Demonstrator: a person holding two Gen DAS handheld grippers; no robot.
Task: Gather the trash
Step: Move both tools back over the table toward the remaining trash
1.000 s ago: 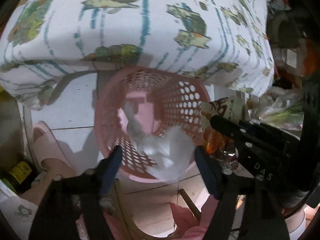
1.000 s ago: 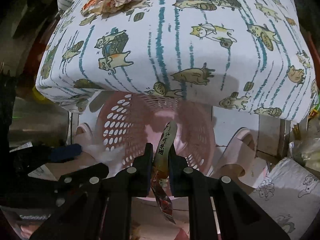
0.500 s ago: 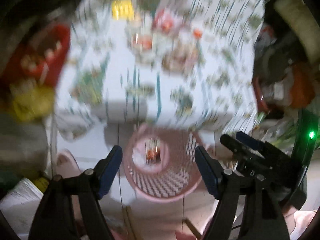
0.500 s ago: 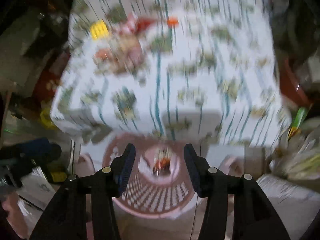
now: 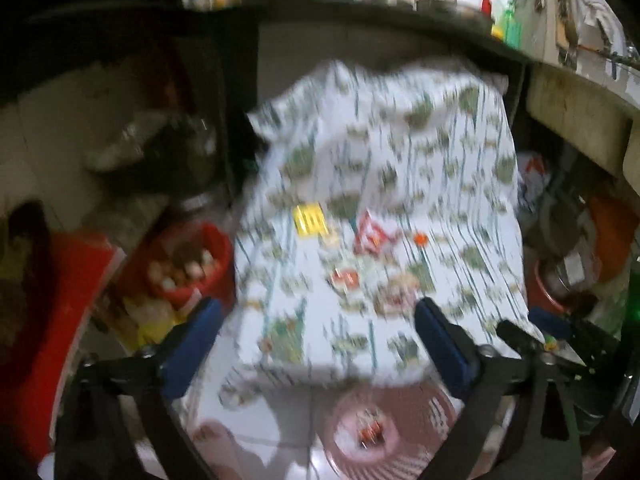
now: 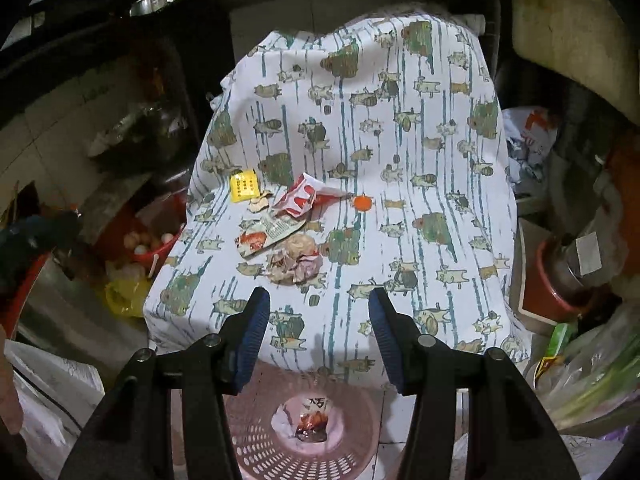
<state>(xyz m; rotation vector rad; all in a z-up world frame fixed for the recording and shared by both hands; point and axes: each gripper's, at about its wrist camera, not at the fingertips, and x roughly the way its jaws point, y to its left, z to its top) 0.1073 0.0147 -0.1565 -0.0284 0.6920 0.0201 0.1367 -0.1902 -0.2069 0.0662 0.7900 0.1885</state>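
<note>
1. A loose heap of trash lies on the cloth-covered desk (image 6: 400, 208), left of its middle: a crumpled beige and pink paper wad (image 6: 298, 262), a torn printed wrapper with a red picture (image 6: 264, 236), a crumpled red and white paper wrapper (image 6: 300, 200), a small yellow packet (image 6: 243, 185) and, a little apart to the right, a small round orange cap (image 6: 363, 202)
2. The desk's cover is a white cloth printed with green-brown cartoon cats and teal stripes, hanging over the front edge
3. On the tiled floor just below that front edge stands a round pink perforated plastic basket (image 6: 260, 452), and a red and dark crumpled wrapper (image 6: 312, 426) lies on its bottom beside something pale
4. The right gripper (image 6: 319, 338) hangs above the basket with its blue-padded jaws partly apart and nothing between them
5. The left gripper (image 5: 316, 346), seen in a blurred view, is opening its blue-padded jaws very wide, with nothing between them; the same basket (image 5: 420, 408) sits low in its view, and the black frame of the right gripper shows at the right edge
6. Left of the desk a red plastic tub (image 6: 160, 248) holds pale round things like eggs, with a yellow plastic bag (image 6: 124, 292) beside it
7. Right of the desk are a crumpled white and red plastic bag (image 6: 528, 136) and a reddish-brown round pot (image 6: 552, 280)
</note>
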